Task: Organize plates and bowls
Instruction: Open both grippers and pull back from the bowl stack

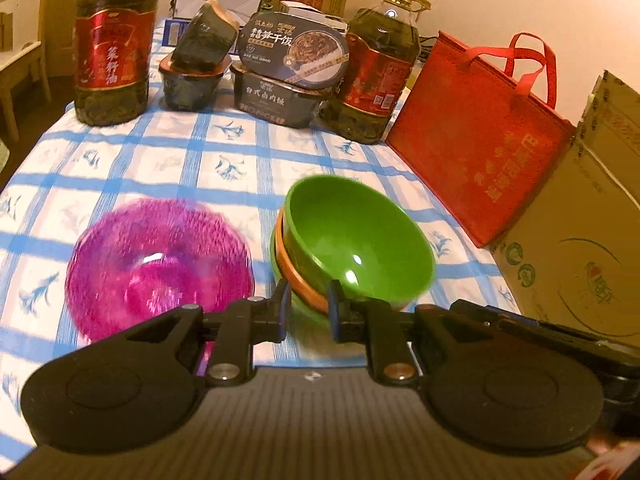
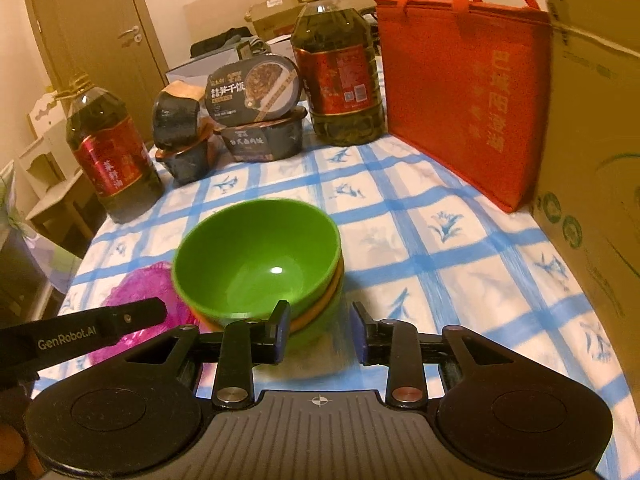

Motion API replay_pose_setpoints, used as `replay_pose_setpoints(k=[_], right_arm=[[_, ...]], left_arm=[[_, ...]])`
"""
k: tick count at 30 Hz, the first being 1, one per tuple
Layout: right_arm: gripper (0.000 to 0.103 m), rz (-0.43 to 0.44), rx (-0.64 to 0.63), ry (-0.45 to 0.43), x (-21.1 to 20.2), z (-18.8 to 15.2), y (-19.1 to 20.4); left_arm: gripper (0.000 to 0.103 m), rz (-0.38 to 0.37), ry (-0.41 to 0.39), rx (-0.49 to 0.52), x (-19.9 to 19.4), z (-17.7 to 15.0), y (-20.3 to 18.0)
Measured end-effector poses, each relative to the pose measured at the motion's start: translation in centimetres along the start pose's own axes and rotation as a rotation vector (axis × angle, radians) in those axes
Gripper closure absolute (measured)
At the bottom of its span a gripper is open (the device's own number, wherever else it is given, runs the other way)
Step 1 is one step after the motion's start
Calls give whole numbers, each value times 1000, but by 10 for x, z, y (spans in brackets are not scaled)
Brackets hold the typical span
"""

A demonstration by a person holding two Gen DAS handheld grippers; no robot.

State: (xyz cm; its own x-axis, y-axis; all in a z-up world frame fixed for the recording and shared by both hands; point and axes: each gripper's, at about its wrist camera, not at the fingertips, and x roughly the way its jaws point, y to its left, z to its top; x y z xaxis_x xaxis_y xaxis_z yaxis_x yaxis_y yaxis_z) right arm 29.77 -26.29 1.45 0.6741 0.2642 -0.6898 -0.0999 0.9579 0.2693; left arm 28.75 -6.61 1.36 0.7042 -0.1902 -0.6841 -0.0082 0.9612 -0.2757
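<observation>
On the blue-checked tablecloth (image 2: 440,264) you have a stack of bowls (image 1: 304,280): a green bowl (image 2: 256,264) nested in an orange one over another green one. Your left gripper (image 1: 308,308) clamps the stack's near rim between its pads. Your right gripper (image 2: 320,334) stands parted beside the stack, nothing between its pads. A pink plate (image 1: 160,264) lies just left of the bowls.
</observation>
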Motion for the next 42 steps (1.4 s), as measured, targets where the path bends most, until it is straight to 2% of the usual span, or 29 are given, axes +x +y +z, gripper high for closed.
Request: replay_pose_setpoints(k=[8, 10, 16, 18, 20, 31, 42], right_arm=[[68, 19, 32, 20, -30, -33, -2], [65, 17, 42, 21, -36, -42, -3], [50, 21, 49, 23, -54, -65, -2], [47, 21, 54, 23, -58, -72, -1], [44, 20, 67, 28, -62, -79, -1], [41, 37, 69, 70, -75, -110, 13], [41, 47, 43, 86, -76, -116, 24]], left_arm=[[81, 2, 21, -28, -29, -38, 2], [79, 7, 23, -32, -36, -48, 2], [63, 48, 31, -31, -55, -75, 6], [53, 69, 39, -27, -61, -83, 8], [48, 95, 27, -5, -68, -92, 9], [45, 135, 46, -38, -90, -121, 33], [45, 141, 41, -68, -100, -126, 46]])
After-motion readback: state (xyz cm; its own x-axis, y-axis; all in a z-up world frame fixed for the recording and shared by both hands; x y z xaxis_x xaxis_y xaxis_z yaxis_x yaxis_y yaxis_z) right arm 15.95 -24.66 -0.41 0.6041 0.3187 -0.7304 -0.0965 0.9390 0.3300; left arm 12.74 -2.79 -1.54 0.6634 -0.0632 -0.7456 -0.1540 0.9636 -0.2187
